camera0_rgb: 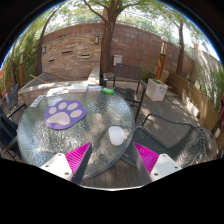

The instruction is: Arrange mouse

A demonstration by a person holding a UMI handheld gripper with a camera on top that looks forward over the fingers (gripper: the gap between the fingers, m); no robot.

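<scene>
Gripper view: mouse [117, 135] ahead; hand-held gripper [112, 158] open

Glass table [40, 140], brick wall [75, 50], tree [108, 30]

1. The gripper [113, 160] fingers are cut off at the bottom of the frame; only their pink pads [77, 158] show.
2. The green object [108, 91] at the glass table's [40, 138] far edge, centre frame, is too small to identify.
</scene>
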